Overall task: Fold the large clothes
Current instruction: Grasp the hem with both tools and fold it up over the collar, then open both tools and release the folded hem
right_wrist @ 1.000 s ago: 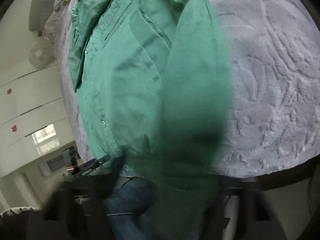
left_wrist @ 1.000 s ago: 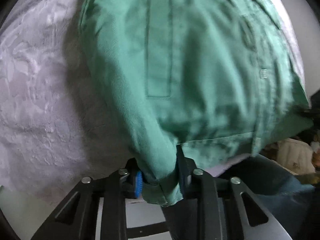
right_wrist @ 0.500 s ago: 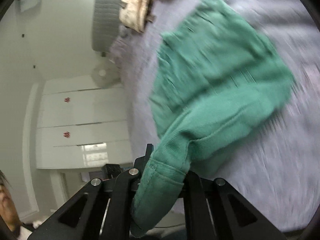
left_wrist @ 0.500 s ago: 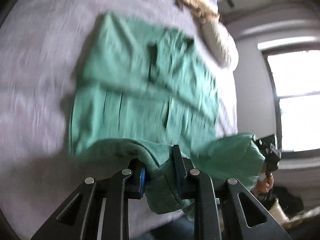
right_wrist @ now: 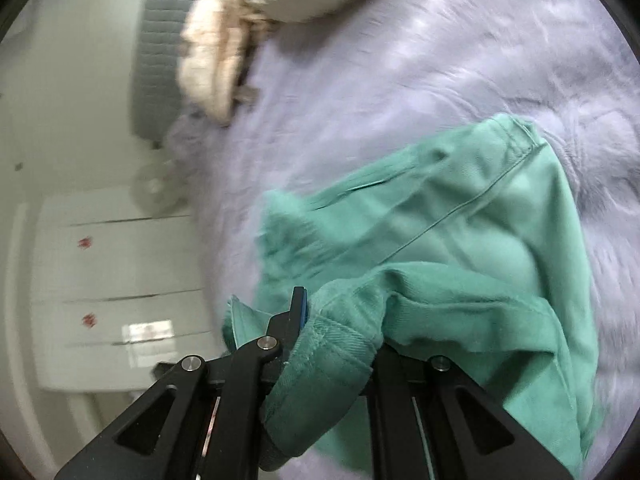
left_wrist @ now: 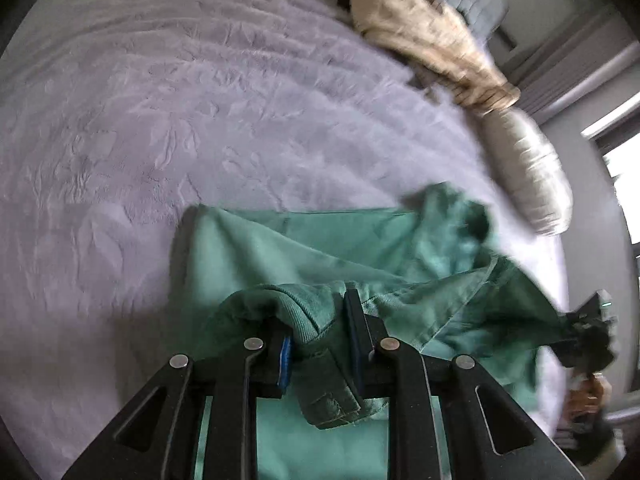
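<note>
Lilac bedspread (left_wrist: 200, 120), green jacket (left_wrist: 320, 248) clamped by both hand-held grippers

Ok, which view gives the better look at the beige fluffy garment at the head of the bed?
The left wrist view: the beige fluffy garment lies nearly whole across the purple bedspread, beside a white pillow. The right wrist view shows it more blurred, with its upper end cut off by the frame's top edge.
</note>
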`<state>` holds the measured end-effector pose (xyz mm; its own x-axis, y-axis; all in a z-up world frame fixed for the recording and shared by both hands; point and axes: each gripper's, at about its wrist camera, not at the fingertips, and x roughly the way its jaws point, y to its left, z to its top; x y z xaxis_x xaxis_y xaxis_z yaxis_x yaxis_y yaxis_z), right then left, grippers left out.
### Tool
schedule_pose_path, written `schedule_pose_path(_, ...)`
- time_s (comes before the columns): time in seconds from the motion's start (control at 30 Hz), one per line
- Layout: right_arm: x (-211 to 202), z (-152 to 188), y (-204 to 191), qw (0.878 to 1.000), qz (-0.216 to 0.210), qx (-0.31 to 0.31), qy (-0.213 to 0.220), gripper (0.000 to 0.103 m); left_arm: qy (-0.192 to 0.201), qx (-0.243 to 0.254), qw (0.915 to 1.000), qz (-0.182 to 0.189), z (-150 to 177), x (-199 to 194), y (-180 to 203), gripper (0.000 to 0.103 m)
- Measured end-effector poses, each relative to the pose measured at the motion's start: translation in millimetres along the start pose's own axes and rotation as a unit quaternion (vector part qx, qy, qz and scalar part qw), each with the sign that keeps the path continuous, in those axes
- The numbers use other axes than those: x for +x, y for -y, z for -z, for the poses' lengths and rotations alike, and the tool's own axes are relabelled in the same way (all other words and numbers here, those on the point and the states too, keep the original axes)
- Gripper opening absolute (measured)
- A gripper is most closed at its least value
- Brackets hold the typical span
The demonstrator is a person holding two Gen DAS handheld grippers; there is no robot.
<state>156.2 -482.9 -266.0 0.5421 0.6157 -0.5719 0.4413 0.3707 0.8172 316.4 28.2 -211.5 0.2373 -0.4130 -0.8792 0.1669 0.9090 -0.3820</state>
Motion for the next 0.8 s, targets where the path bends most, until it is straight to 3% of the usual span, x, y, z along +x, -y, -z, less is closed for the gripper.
schedule_pose_path(0.07, 10.9, -5.0, 14.3, 1.000, 0.001, 0.021, 0.008, 0.011, -0.009, 0.000, 0.9997, -0.022, 0.8, 11.6, 0.4, 0.024)
schedule_pose_path(0.17, 16.1, -6.0, 28.7, 0.998, -0.018, 0.056, 0.013, 0.013, -0.013, -0.012, 0.9996, -0.023, -0.7, 10.3, -0.9, 0.027)
schedule_pose_path(0.2, 14.3, -6.3, 28.3, 0.998, -0.021, 0.057, 0.011, 0.014, -0.011, -0.010, 0.9996, -0.023, -1.6, 4.9, -0.7, 0.033)
schedule_pose_path(0.27, 11.8, -7.9, 23.3, 0.998, -0.021, 0.054, 0.004, 0.022, -0.003, 0.000, 0.9997, -0.025, -2.2, -8.3, 1.6, 0.062)
schedule_pose_path(0.3, 6.7, -8.9, 19.2, 0.998, -0.022, 0.055, 0.001, 0.047, 0.016, 0.012, 0.9988, -0.044, -2.5, -20.0, 4.4, 0.089)
schedule_pose_path(0.33, 4.0, -9.3, 14.7, 0.998, -0.029, 0.055, 0.004, 0.066, 0.041, 0.023, 0.9970, -0.061, -3.2, -32.6, 7.2, 0.095)
schedule_pose_path(0.37, -5.1, -9.3, 9.8, 0.998, -0.041, 0.050, 0.011, 0.092, 0.055, 0.031, 0.9959, -0.064, -5.1, -40.8, 9.9, 0.095)
schedule_pose_path(0.4, -14.4, -9.7, 1.1, 0.998, -0.055, 0.034, 0.026, 0.094, 0.063, 0.038, 0.9952, -0.065, -7.0, -50.8, 11.6, 0.095)
schedule_pose_path(0.47, -27.7, -10.6, -11.4, 0.997, -0.061, 0.006, 0.037, 0.094, 0.068, 0.044, 0.9937, -0.078, -7.3, -58.3, 13.3, 0.095)
schedule_pose_path(0.57, -43.4, -4.2, -26.7, 0.998, -0.014, -0.043, 0.052, 0.093, 0.058, 0.071, 0.9912, -0.096, 0.9, -54.3, 18.6, 0.095)
schedule_pose_path(0.6, -44.8, 1.0, -31.3, 0.996, 0.017, -0.067, 0.052, 0.087, 0.049, 0.080, 0.9907, -0.098, 5.5, -48.2, 21.1, 0.095)
schedule_pose_path(0.63, -43.5, 6.0, -34.3, 0.994, 0.044, -0.088, 0.049, 0.080, 0.039, 0.087, 0.9901, -0.103, 11.1, -39.6, 23.4, 0.095)
schedule_pose_path(0.7, -34.8, 17.0, -38.1, 0.985, 0.099, -0.137, 0.028, 0.034, 0.013, 0.100, 0.9899, -0.100, 19.3, -19.3, 30.3, 0.095)
schedule_pose_path(0.8, -3.5, 24.5, -40.6, 0.975, 0.136, -0.176, -0.008, 0.027, -0.002, 0.120, 0.9888, -0.089, 26.3, 11.4, 49.3, 0.095)
